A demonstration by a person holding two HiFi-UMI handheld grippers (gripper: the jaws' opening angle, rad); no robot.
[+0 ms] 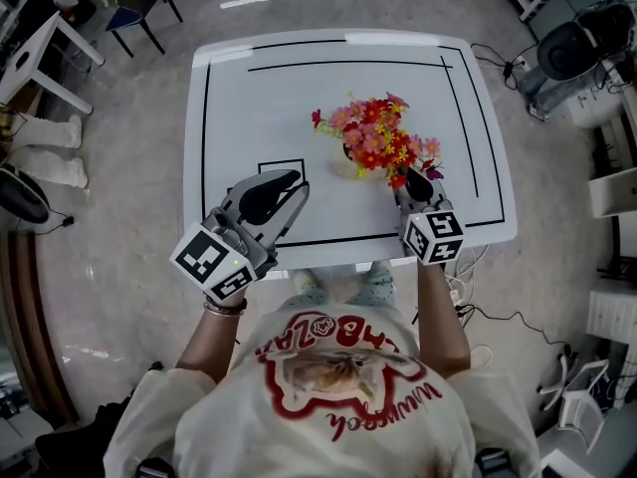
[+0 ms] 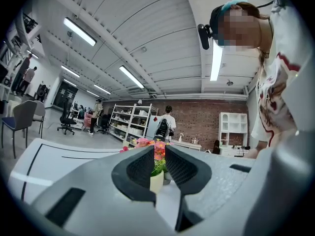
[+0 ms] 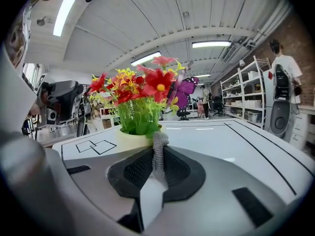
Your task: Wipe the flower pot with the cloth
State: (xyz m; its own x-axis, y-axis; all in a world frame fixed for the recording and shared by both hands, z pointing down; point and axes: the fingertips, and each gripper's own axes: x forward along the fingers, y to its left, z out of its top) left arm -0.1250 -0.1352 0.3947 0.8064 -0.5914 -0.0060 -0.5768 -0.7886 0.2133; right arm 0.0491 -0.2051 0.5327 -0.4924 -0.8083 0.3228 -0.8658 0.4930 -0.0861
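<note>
My left gripper (image 1: 284,185) is out in front on the left side. It points forward and a little to the right. Its two jaws are a tiny bit apart, and nothing is between them. My left arm (image 1: 212,342) is bent, with a band (image 1: 225,309) on the wrist.

My right gripper (image 1: 412,187) is out on the right side. It points forward and dips down a little. Its jaws are pinched on a thin grey strip of cloth (image 3: 158,154) that sticks up between them. My right arm (image 1: 440,317) reaches almost straight ahead.

The marker cube (image 1: 212,262) on the left gripper faces up at me, and so does the right one.
</note>
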